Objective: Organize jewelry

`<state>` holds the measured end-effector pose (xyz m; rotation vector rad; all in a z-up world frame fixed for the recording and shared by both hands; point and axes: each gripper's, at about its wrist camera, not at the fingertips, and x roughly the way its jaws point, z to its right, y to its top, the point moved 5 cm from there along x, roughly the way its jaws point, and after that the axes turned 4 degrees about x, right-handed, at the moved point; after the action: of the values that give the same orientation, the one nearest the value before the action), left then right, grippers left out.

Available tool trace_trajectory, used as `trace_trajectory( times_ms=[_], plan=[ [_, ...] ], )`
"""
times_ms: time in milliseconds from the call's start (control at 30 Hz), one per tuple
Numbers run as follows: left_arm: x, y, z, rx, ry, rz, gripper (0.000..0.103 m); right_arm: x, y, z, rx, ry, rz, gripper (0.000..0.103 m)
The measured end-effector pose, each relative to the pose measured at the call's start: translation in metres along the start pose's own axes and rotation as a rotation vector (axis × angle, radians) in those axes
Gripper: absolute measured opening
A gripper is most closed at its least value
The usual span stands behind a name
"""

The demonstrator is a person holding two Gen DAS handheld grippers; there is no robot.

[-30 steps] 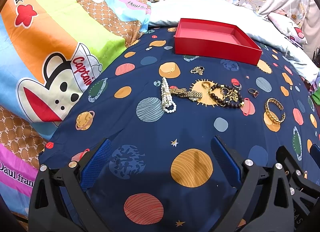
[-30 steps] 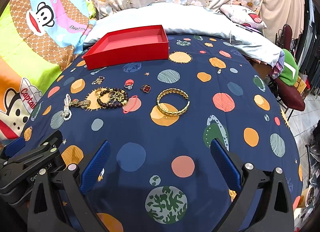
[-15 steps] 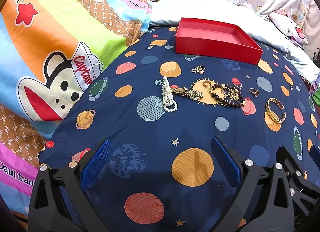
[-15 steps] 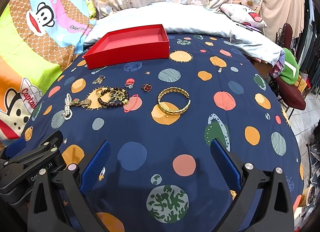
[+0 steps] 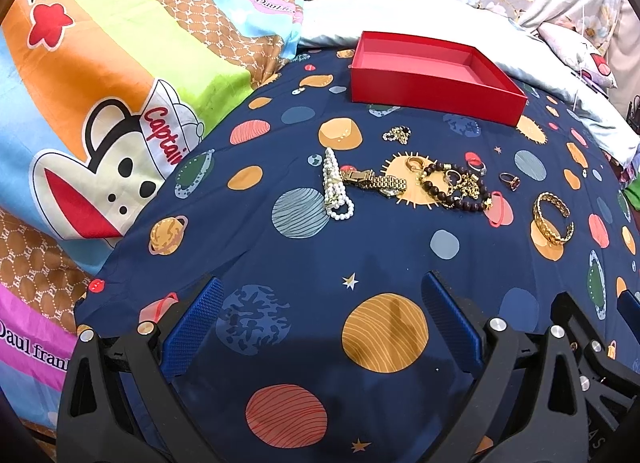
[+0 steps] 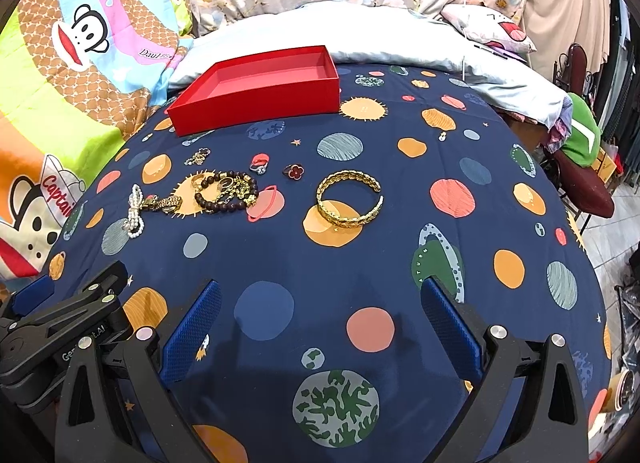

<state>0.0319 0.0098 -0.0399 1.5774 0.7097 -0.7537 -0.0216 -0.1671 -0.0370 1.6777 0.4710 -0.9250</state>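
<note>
Left claw (image 5: 322, 315) spread wide over the navy planet-print bedspread (image 5: 280, 263), blue pads apart, nothing between them. Right claw (image 6: 322, 317) likewise gaping and empty, hovering just beside the left one, whose black frame shows at the lower left edge of the right wrist view.

Ahead of the left claw, well apart from its tips: a pearl bracelet (image 5: 335, 189) lying almost straight ahead, touching a gold watch (image 5: 376, 182) just to its right. Further right, a dark beaded bracelet (image 5: 454, 191) tangled with gold chains and small rings. Beyond that heap, a little gold chain piece (image 5: 397, 135) on its own. Off to the right, a silver ring (image 5: 478, 165), then a ring with a red stone (image 5: 510, 181), then a gold cuff bangle (image 5: 552, 219) lying flat, far right of the left claw.

From the right claw, the gold cuff bangle (image 6: 349, 199) straight ahead and nearest; the beaded heap (image 6: 226, 193), watch and pearls (image 6: 135, 211) ahead to the left.

Farthest out, past all the jewelry, an open red box (image 5: 432, 77) sitting empty on the bedspread near a pale pillow (image 5: 400, 15); ahead and slightly left of the right claw (image 6: 256, 91). Cartoon-monkey quilt (image 5: 100, 83) bunched at the left.
</note>
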Motion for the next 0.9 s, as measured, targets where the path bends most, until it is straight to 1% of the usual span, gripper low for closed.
trace_trajectory(
  times_ms=[133,267,433,500,600,800,867,900],
  plan=[
    [0.006,-0.002,0.002,-0.008,-0.034,-0.016,0.097,0.009,0.002,0.003,0.003,0.008,-0.013,0.098],
    [0.014,-0.001,0.001,-0.003,-0.022,-0.021,0.097,0.021,0.009,0.008,0.007,0.023,-0.008,0.098],
    [0.026,0.004,-0.014,-0.042,-0.020,-0.032,0.097,0.042,0.023,0.015,0.025,0.062,-0.026,0.098],
    [0.031,0.007,-0.021,-0.066,-0.035,-0.034,0.097,0.049,0.030,0.014,0.013,0.067,-0.022,0.098],
    [0.038,0.013,-0.027,-0.090,-0.040,-0.032,0.097,0.063,0.039,0.013,0.001,0.103,-0.036,0.098],
    [0.054,0.026,-0.027,-0.095,-0.057,-0.040,0.097,0.085,0.058,0.012,-0.023,0.111,-0.039,0.098],
    [0.059,0.030,-0.023,-0.089,-0.065,-0.042,0.097,0.092,0.062,0.012,-0.024,0.117,-0.050,0.097],
    [0.062,0.033,-0.019,-0.082,-0.073,-0.044,0.097,0.097,0.064,0.012,-0.023,0.125,-0.060,0.092]
  ],
)
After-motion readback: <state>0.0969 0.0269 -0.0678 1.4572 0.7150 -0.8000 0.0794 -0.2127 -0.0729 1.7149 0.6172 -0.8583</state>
